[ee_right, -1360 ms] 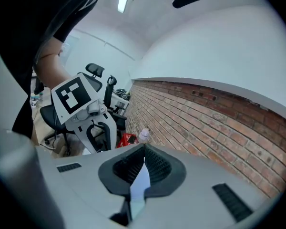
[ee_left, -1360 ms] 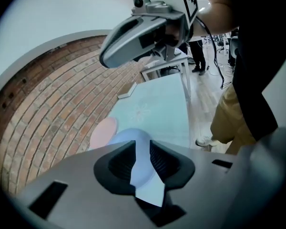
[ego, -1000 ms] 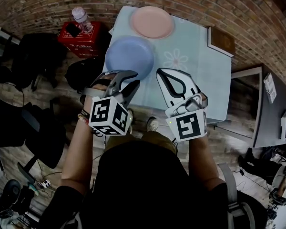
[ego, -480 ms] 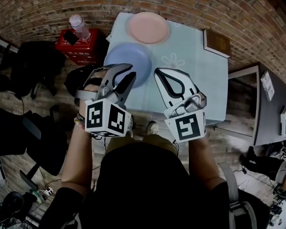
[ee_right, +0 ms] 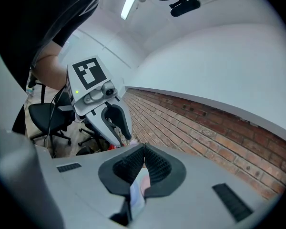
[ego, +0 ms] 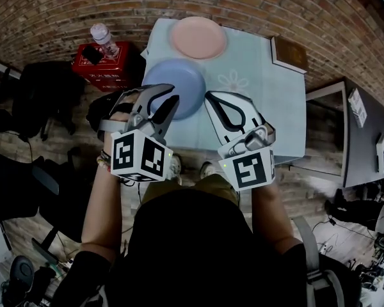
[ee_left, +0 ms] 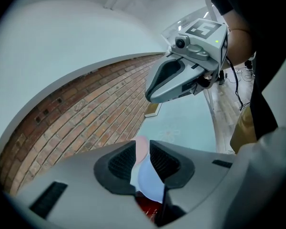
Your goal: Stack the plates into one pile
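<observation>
The left gripper (ego: 173,93) has its jaws apart and empty; the right gripper (ego: 209,98) has its jaws closed on nothing. The blue plate (ego: 185,75) lies ahead of and below the left jaws, with the pink plate (ego: 198,37) beyond it. It is probably best to take the blue rim low.

The head view looks steeply down onto the table (ego: 262,101); each gripper view looks along its jaws, all sharing the brick wall (ego: 51,18).

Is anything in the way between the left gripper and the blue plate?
No, nothing visible. The open left gripper hovers over the near edge of the blue plate, and nothing sits between that plate and the pink plate either.
</observation>
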`<state>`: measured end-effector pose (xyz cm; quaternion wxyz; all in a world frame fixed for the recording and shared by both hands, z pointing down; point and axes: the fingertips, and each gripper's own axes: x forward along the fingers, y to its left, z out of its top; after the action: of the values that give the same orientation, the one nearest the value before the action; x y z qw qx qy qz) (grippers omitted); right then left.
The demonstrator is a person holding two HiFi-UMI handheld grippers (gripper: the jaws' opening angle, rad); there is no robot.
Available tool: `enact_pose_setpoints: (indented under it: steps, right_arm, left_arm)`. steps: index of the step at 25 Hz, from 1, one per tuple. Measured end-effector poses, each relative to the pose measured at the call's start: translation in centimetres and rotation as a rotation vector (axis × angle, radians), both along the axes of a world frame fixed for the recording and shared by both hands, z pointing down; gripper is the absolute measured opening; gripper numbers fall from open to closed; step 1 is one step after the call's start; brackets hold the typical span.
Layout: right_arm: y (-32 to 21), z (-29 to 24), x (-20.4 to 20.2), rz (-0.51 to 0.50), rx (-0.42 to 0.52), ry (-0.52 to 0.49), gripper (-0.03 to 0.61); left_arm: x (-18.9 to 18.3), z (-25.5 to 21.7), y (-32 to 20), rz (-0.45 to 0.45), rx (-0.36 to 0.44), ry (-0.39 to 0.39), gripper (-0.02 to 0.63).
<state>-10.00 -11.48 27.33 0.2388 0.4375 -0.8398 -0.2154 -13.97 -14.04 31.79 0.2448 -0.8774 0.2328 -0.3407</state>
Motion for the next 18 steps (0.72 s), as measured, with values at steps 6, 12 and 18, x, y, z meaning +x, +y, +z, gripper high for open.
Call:
enact_pose_setpoints:
  steps: [6, 12, 18]
  right_arm:
    - [0.3, -0.2, -0.9, 0.035, -0.006, 0.031, 0.035]
    - [-0.1, 0.1, 0.5, 0.067, -0.009, 0.018, 0.035]
    - [-1.9, 1.4, 4.3, 0.074, -0.037, -0.001, 0.035]
  left_arm:
    - [-0.6, 0.5, -0.2, 0.019, -0.016, 0.013, 0.103]
    - [1.0, 0.8, -1.0, 0.036, -0.032, 0.029, 0.103]
    - [4.3, 1.8, -3.1, 0.01, -0.068, 0.045, 0.103]
